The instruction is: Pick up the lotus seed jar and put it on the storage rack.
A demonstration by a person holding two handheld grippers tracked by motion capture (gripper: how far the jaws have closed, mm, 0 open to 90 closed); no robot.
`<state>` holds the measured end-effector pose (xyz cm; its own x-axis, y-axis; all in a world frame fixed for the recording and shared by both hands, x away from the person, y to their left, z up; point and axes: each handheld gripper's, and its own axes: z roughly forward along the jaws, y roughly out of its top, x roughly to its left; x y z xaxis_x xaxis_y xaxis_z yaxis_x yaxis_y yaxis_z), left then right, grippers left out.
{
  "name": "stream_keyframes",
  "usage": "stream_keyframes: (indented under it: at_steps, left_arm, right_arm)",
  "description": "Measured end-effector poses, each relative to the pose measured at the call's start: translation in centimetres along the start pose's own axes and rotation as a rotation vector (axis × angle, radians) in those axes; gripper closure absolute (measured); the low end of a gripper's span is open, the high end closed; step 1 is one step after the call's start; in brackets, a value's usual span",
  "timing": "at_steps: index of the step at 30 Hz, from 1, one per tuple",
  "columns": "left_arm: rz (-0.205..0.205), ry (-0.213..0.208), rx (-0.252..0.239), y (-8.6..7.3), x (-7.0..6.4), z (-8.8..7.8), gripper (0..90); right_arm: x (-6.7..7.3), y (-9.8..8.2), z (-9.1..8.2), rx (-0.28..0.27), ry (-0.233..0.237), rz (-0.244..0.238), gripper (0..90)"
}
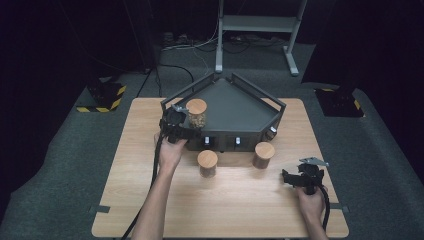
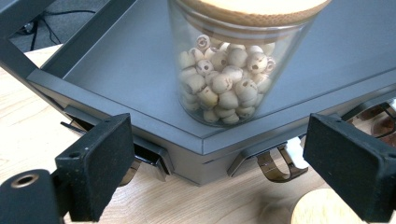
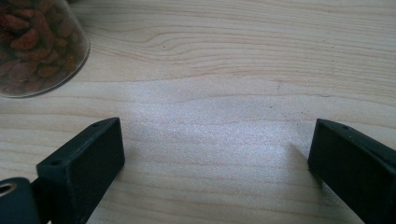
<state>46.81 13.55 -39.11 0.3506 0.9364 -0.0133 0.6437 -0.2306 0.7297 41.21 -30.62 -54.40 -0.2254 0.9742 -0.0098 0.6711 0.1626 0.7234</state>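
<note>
Glass jar (image 2: 233, 70) of pale round seeds, wooden-lidded, stands on grey tray (image 2: 116, 70); both grippers' fingers open.

The wooden lid (image 2: 254, 10) of the bead jar (image 2: 229, 79) is cut off by the top edge. Beside the bead jar, a second lid (image 2: 322, 209) is cropped below. The red-filled jar (image 3: 35, 44) is clipped at the corner.

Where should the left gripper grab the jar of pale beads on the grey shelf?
Probably on the glass wall of the jar of pale beads, below the wooden lid, coming level from the shelf's front corner. The jar stands upright near that edge, and the left gripper is already open, facing it.
</note>
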Motion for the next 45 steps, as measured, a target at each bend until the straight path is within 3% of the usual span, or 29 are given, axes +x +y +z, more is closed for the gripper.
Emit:
stream_keyframes:
  at_steps: [27, 45]
  left_arm:
    - [0.016, -0.009, -0.017, -0.7, -0.3, -1.1, 9.1]
    - [-0.020, 0.004, -0.016, -2.8, 0.9, -1.1, 9.1]
  right_arm:
    - [0.0, 0.0, 0.0, 0.000, 0.000, 0.000, 3.3]
    - [0.0, 0.0, 0.0, 0.000, 0.000, 0.000, 3.3]
